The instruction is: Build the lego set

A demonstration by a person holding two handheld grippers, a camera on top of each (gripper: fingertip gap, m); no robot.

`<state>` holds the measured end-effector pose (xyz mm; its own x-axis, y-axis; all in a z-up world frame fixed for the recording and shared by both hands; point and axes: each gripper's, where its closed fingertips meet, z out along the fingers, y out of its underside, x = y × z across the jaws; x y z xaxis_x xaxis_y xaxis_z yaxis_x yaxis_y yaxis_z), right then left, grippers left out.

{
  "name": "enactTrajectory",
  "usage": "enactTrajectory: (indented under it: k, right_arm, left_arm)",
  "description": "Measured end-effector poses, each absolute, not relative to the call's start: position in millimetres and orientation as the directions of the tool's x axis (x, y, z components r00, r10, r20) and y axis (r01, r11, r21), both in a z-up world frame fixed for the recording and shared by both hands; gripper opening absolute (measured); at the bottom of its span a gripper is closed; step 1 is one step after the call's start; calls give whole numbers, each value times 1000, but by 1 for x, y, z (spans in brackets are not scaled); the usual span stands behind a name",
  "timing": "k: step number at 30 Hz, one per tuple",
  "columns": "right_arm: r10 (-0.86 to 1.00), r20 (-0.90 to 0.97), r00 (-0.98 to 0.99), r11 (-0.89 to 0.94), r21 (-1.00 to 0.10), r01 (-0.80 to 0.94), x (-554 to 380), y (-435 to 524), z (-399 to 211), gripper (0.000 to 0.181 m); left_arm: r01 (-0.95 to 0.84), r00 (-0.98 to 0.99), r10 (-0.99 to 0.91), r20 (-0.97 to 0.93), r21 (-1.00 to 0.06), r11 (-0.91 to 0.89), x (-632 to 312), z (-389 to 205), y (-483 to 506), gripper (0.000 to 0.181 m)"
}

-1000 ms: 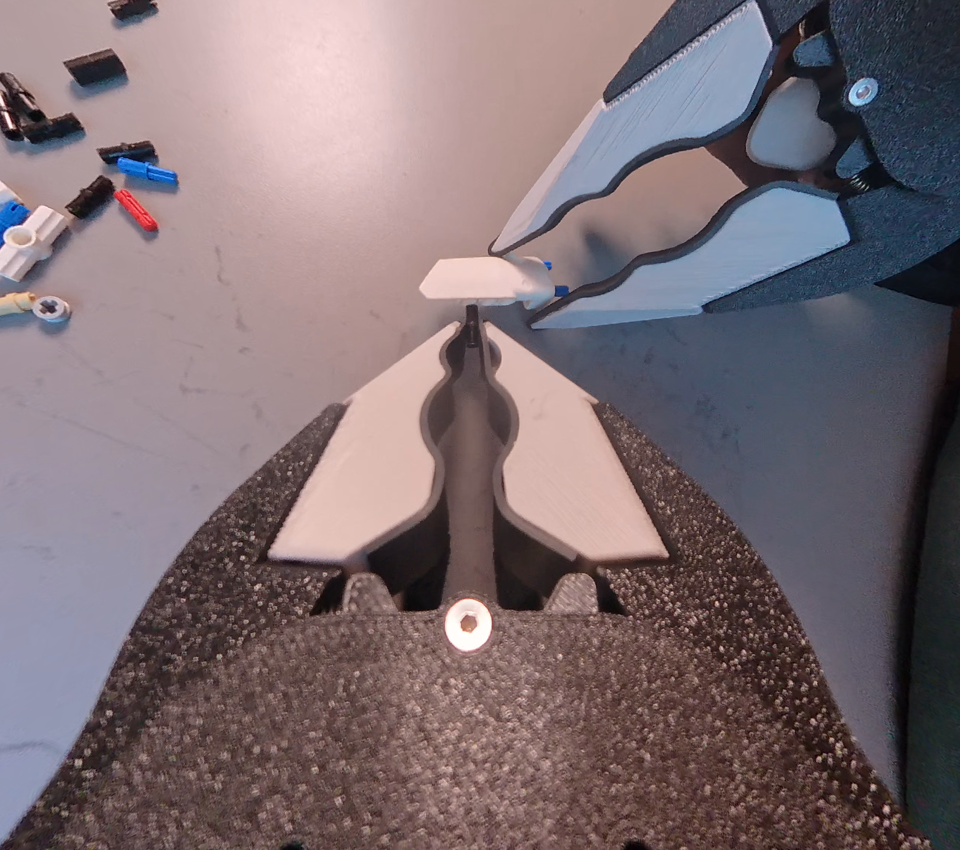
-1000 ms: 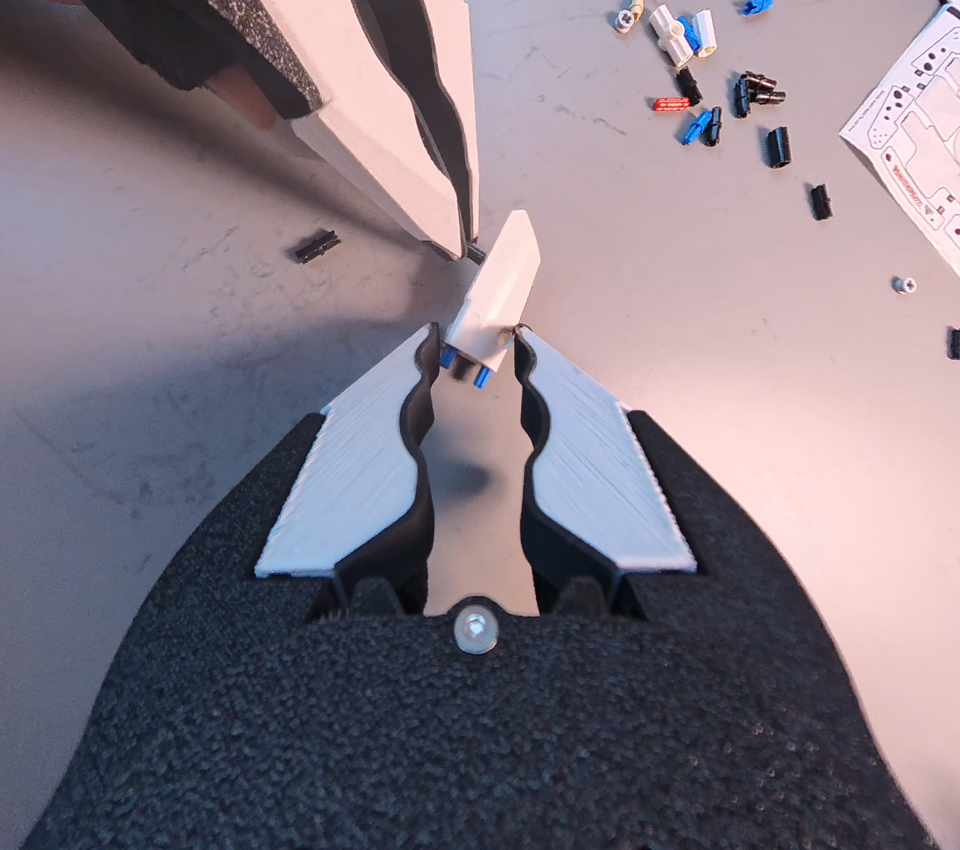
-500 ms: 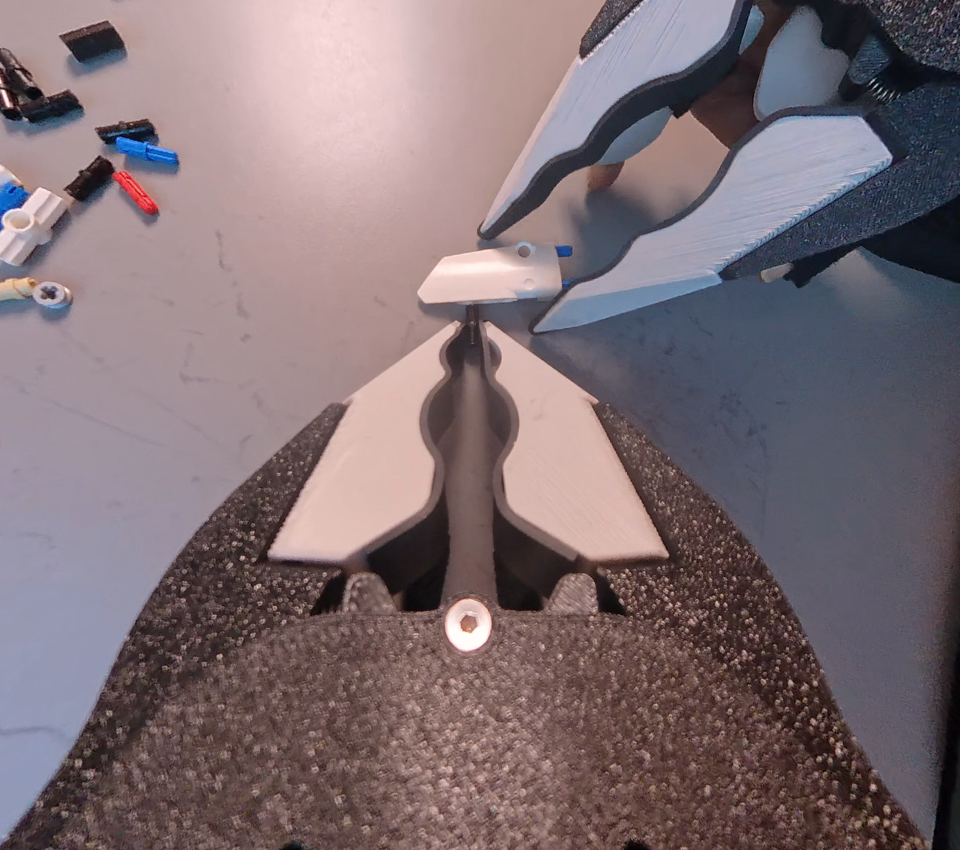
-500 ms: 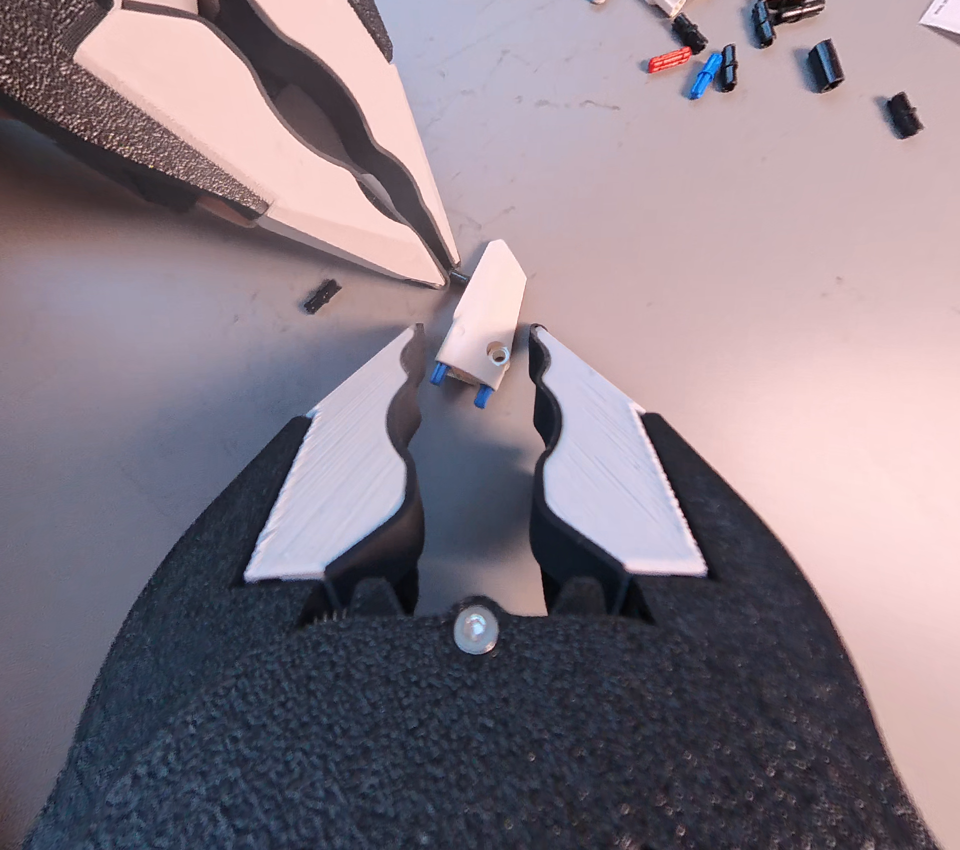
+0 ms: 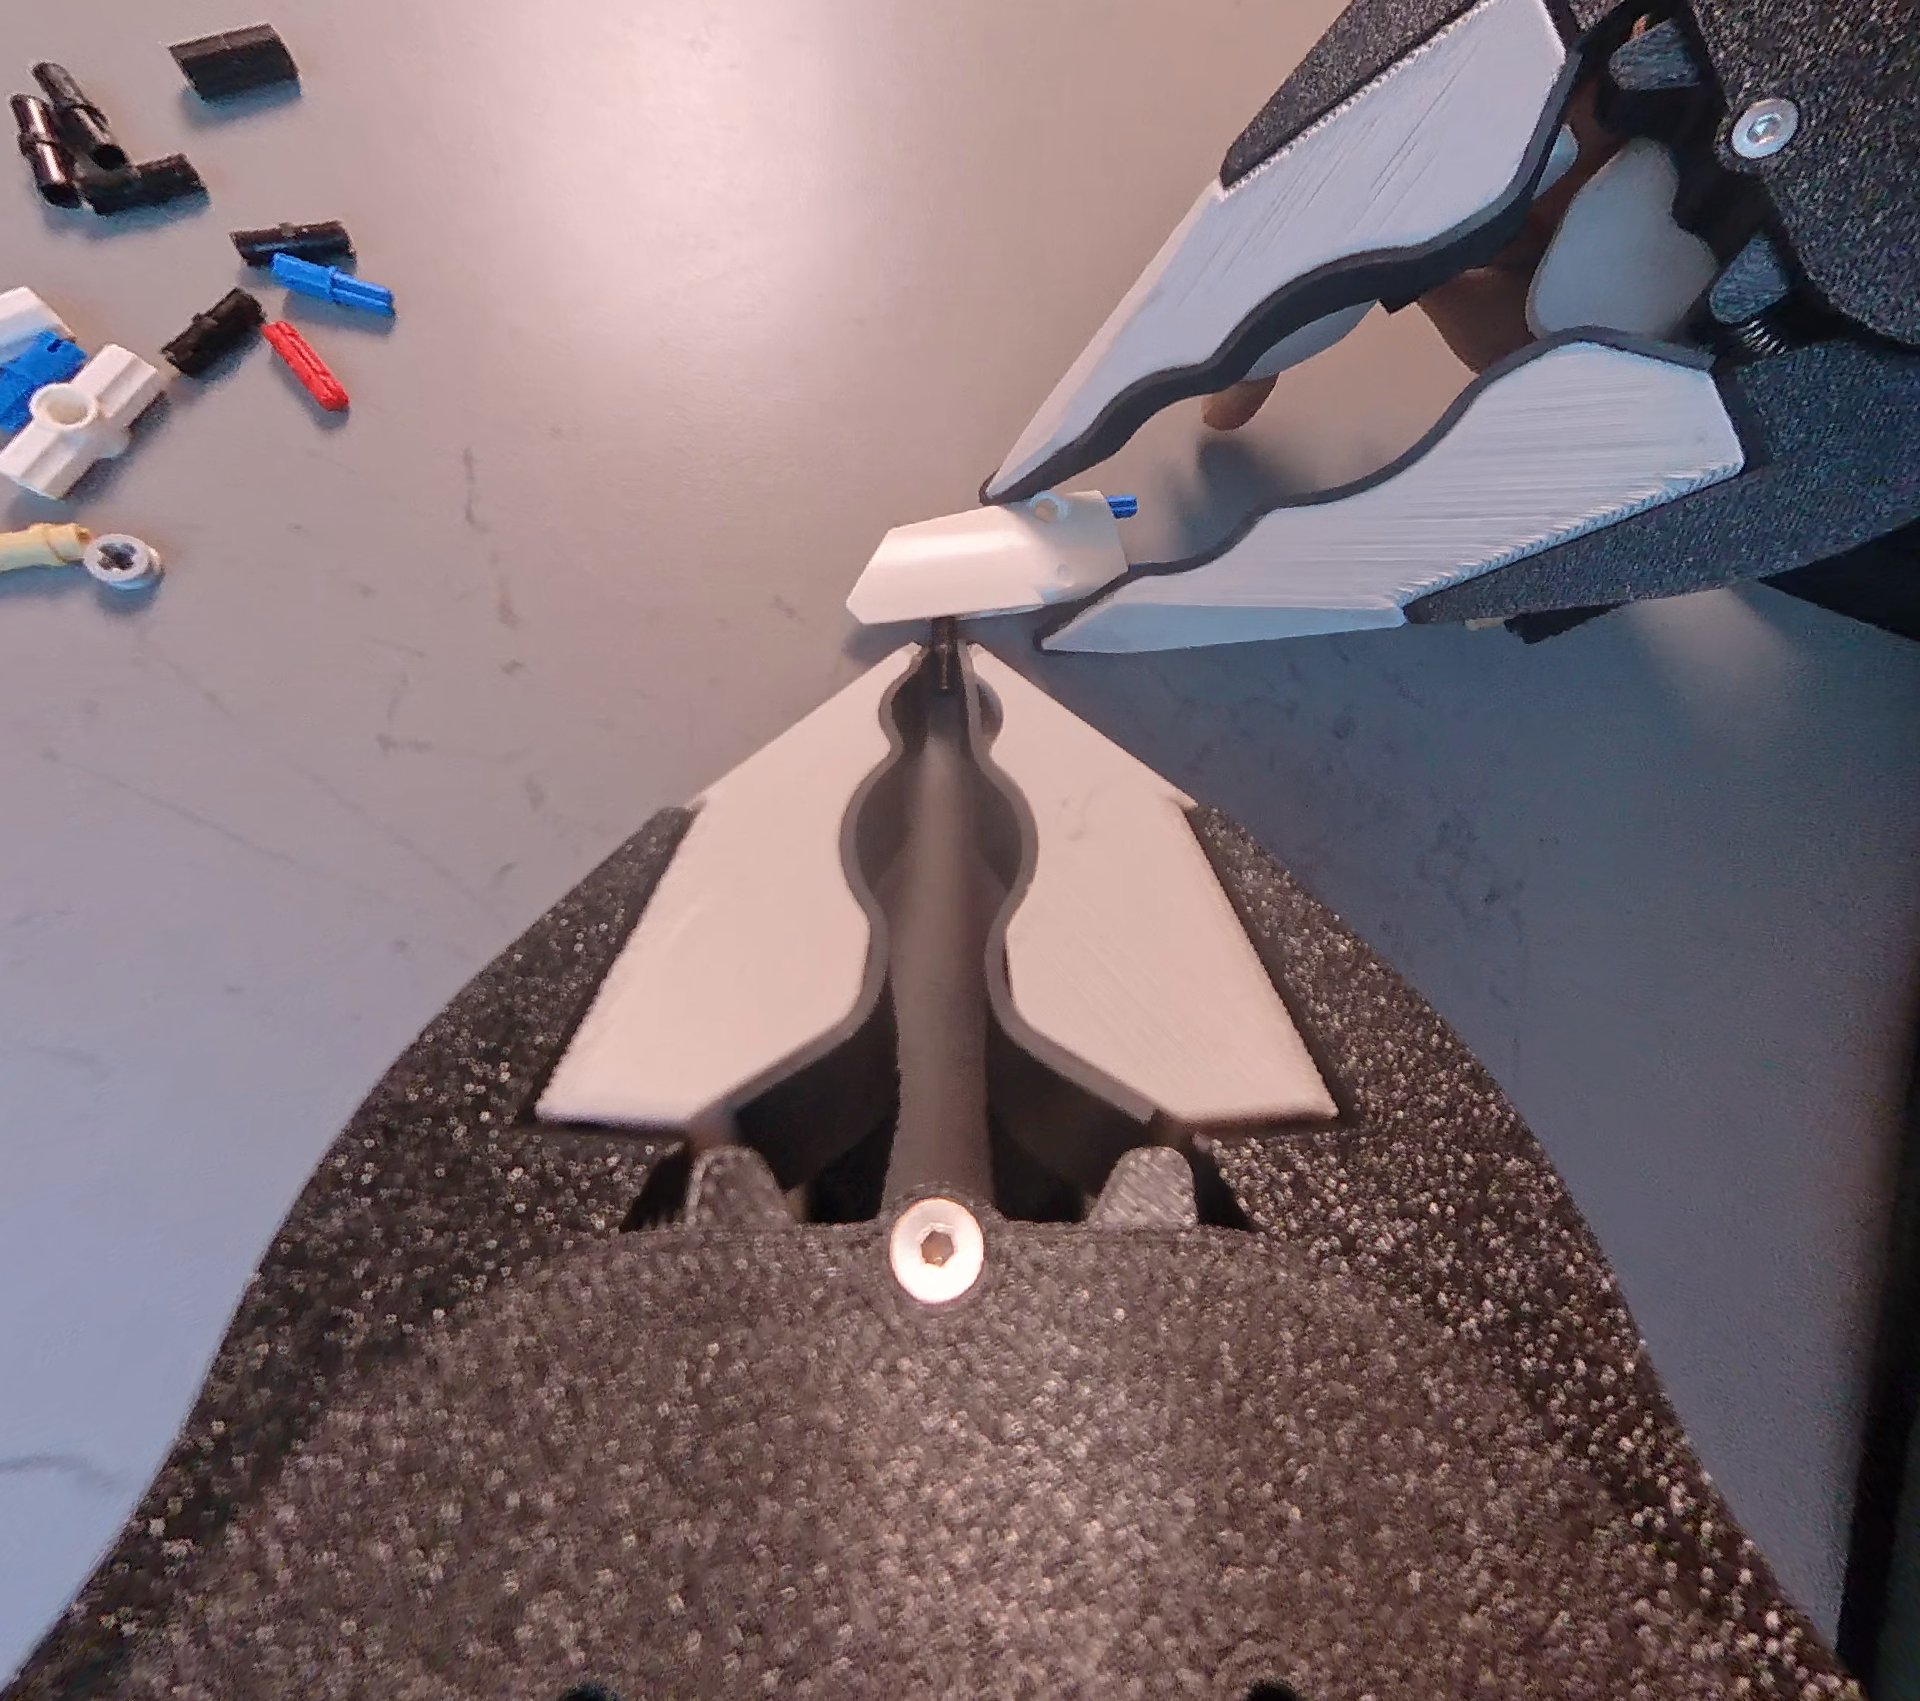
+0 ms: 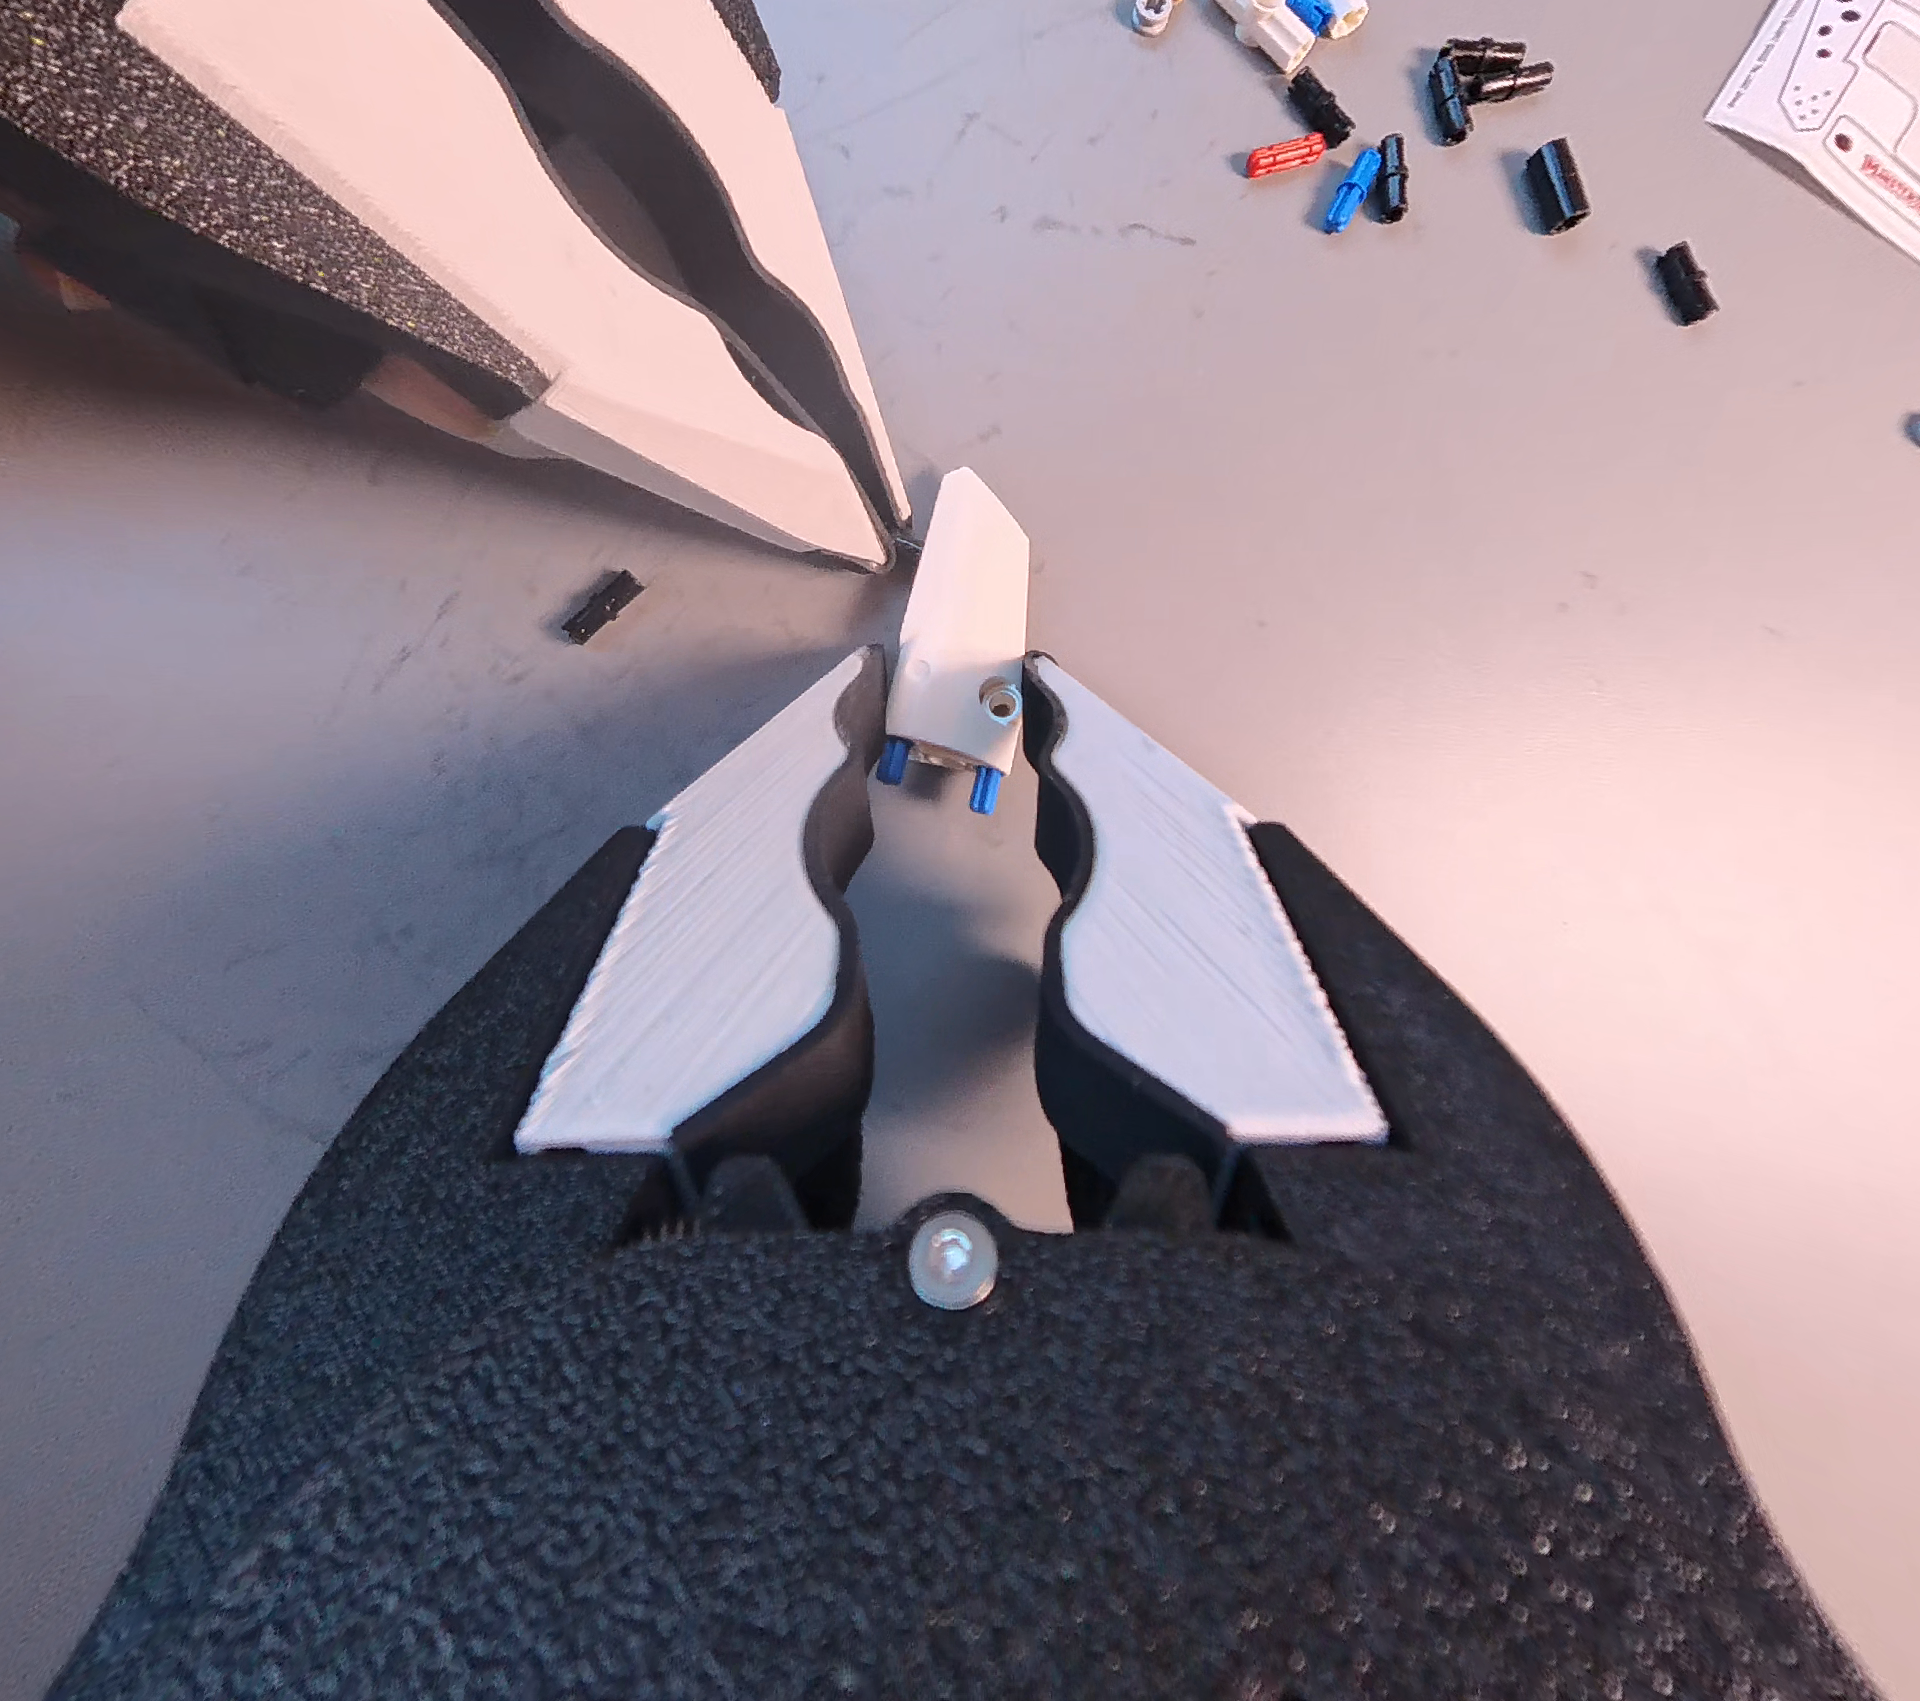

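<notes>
The left gripper (image 5: 940,664) is pinching a small black plastic pin (image 5: 943,641) at the very tips of its jaws, which are closed narrowly around it. The pin's far end is touching the underside of a white angled plastic lego panel (image 5: 982,562) with two blue pegs at its blunt end. The right gripper (image 6: 951,695) is gripping that panel by its blunt end, with its jaws partly closed against the panel's sides. In the right wrist view, the panel is pointing toward twelve o'clock, and the left gripper is reaching in from ten o'clock. Everything is hovering just over a grey scuffed desk (image 6: 1351,560). A loose black pin (image 6: 601,607) is lying at nine o'clock. Scattered black, blue, red and white lego pieces (image 6: 1340,93) are lying toward one o'clock, beside a printed white paper sheet (image 6: 1849,62).
</notes>
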<state>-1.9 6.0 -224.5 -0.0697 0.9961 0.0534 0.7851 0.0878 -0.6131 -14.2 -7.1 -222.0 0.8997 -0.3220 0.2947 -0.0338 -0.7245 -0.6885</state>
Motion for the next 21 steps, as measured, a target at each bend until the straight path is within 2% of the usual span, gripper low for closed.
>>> enactTrajectory:
  k: [10,16,21]
  right_arm:
    - [988,117,-100,151,-616,773,-3,6,-224,24]
    - [996,-6,-84,60,-641,765,-2,6,-224,25]
    - [994,47,-102,109,-624,774,-2,5,-225,24]
  left_arm:
    - [-37,919,-302,253,-708,-705,-14,-222,-4,3]
    - [-182,943,-327,65,-720,-669,-14,-225,-5,3]
    - [-233,944,-330,-10,-728,-645,-15,-224,-4,3]
